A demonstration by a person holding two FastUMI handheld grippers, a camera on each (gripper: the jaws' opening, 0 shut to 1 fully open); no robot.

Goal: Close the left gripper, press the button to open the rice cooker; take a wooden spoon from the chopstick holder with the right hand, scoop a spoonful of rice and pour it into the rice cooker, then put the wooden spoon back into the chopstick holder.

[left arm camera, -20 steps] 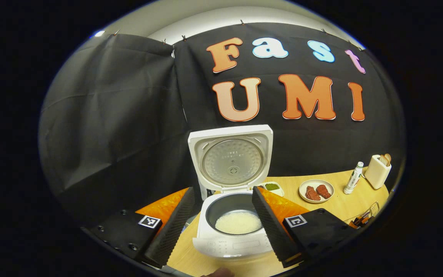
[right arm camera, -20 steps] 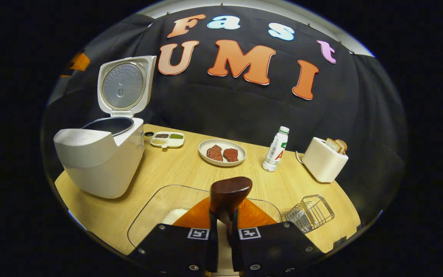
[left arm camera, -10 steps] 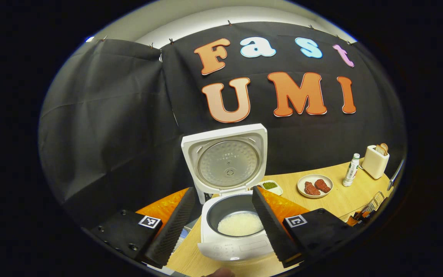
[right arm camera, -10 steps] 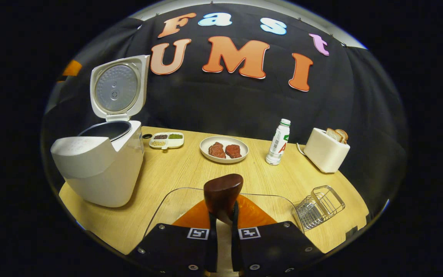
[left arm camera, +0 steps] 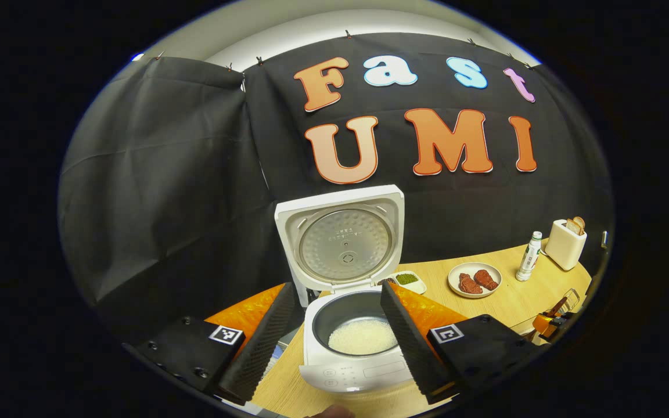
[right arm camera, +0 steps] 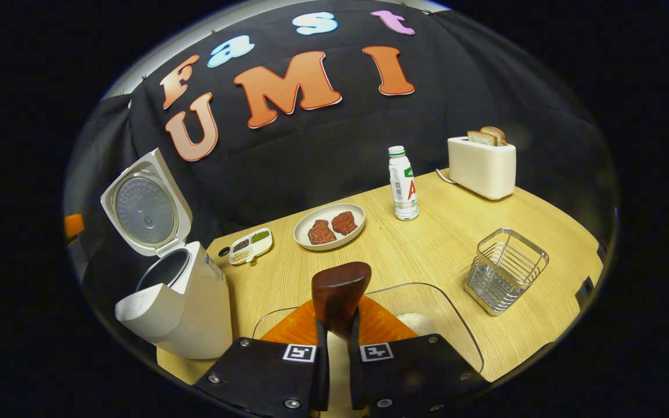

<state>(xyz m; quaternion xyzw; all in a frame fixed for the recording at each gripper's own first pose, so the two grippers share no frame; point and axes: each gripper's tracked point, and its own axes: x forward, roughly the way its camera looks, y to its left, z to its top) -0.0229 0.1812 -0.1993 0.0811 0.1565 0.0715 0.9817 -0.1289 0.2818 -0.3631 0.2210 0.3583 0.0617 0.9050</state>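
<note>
Beside the rice cooker, whose lid already stands raised over a pot with rice in it, the button step and the pour both look done. The left gripper hangs before the rice cooker with its fingers spread wide and nothing between them. Right of the rice cooker, the right gripper is clamped on the wooden spoon above a clear rice container, so the return to the chopstick holder, farther right, seems to be what remains.
</note>
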